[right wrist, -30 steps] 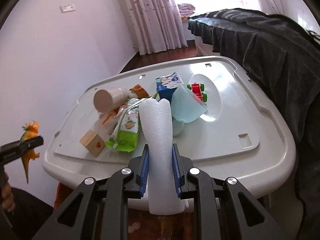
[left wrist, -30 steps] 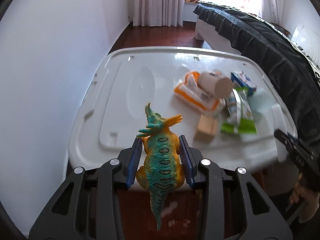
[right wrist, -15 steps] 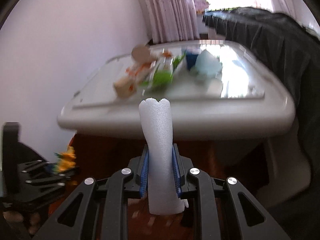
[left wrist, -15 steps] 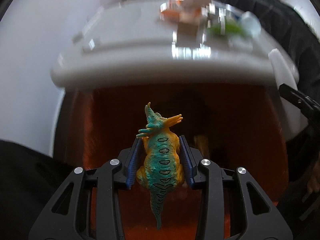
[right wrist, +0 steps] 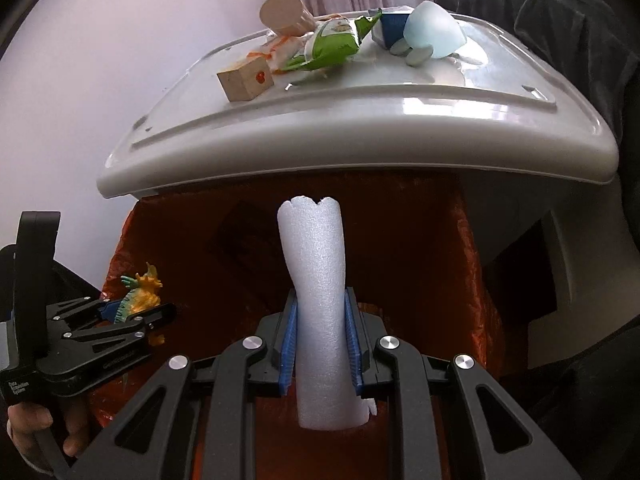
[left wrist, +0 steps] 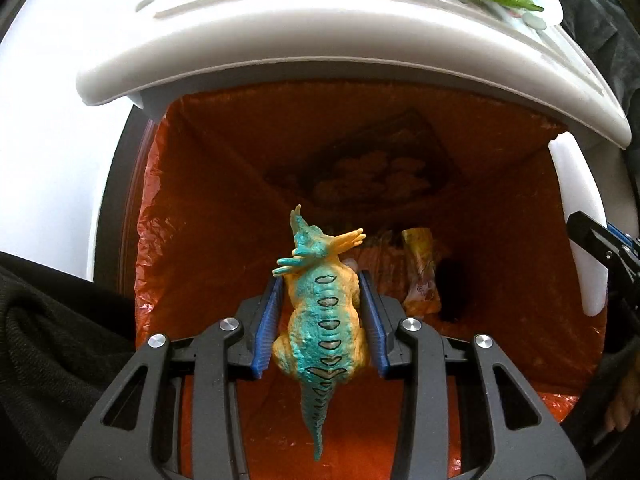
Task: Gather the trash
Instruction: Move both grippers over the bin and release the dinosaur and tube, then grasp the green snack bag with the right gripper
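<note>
— How much room have they got down there?

— The orange bin bag (left wrist: 224,152) gapes wide just under the overhanging rim of the white lid (left wrist: 320,40). Its mouth is roomy, with a few scraps lying deep at the bottom. A dark sleeve (left wrist: 48,340) crowds the left side.

— And the tongs?

— The left gripper (left wrist: 320,312) is clamped on the toy dinosaur (left wrist: 324,312), blue pads pressed to its flanks, over the bag's mouth. The right gripper (right wrist: 320,340) is clenched round the white foam tube (right wrist: 316,300), standing upright between its pads, also over the bag. The two are near, not touching.

— Changed since a second ago?

— Yes. Then both looked across the lid at the wooden block (right wrist: 246,84), green wrapper (right wrist: 332,42) and paper cup (right wrist: 284,14); both have dropped below its edge, grips unchanged.
</note>
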Available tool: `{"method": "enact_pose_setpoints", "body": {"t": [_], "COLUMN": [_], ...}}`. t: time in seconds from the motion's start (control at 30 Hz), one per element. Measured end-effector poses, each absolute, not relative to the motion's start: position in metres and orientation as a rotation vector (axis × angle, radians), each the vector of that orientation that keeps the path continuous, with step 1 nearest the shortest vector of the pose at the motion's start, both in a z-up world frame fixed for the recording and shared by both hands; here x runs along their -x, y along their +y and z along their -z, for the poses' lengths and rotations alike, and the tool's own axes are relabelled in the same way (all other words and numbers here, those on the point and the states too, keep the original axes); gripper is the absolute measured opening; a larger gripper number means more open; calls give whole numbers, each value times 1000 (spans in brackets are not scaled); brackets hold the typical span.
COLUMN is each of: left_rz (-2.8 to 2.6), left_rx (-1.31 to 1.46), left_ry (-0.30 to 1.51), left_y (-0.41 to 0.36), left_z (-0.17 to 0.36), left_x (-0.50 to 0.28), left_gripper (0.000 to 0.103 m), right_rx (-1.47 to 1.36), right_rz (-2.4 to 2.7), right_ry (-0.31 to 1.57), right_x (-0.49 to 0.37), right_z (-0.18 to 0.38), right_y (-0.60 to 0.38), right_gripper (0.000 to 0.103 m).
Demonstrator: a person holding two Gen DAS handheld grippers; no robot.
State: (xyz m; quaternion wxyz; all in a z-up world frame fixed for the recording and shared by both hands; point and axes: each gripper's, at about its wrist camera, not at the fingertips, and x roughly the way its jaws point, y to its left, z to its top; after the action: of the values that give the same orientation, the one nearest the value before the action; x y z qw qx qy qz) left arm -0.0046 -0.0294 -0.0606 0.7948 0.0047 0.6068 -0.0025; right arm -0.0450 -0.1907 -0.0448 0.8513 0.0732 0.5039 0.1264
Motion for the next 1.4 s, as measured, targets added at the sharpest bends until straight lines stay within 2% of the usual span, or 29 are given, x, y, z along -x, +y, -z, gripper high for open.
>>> {"method": "enact_pose_setpoints", "body": {"t": [0.13, 0.2, 0.23, 0.27, 0.3, 0.33, 0.37, 0.9, 1.23, 1.4], "left_rz": [10, 22, 29, 29, 20, 1, -1, 13, 49, 61], "left_rx": [-14, -7, 0, 3, 3, -2, -2, -13, -12, -11], "left_ry": [1294, 1285, 1280, 1279, 1278, 1253, 1231, 1228, 1201, 1186], "left_y": [-27, -26, -26, -26, -24, -22, -21, -23, -26, -25], "left_z": [61, 58, 57, 55, 55, 51, 48, 46, 40, 37], "left_x": [5, 5, 9, 10, 10, 11, 12, 15, 12, 12], "left_gripper": [37, 38, 45, 58, 85, 92, 92, 92, 92, 92], "right_rx": [-151, -153, -157, -162, -173, -188, -207, -281, -205, -219], "right_rz": [-268, -265, -262, -253, -235, -214, -196, -197, -240, -262], "right_ry": [1058, 1058, 1060, 1059, 1052, 1039, 1021, 942, 913, 984], "right_x": [47, 46, 46, 46, 47, 47, 48, 26, -76, -137], "right_z": [44, 43, 43, 43, 42, 40, 37, 6, -41, -42], "right_y": [-190, -190, -191, -193, -197, -201, -206, -220, -210, -198], "right_gripper": [23, 28, 30, 33, 45, 50, 53, 53, 57, 58]}}
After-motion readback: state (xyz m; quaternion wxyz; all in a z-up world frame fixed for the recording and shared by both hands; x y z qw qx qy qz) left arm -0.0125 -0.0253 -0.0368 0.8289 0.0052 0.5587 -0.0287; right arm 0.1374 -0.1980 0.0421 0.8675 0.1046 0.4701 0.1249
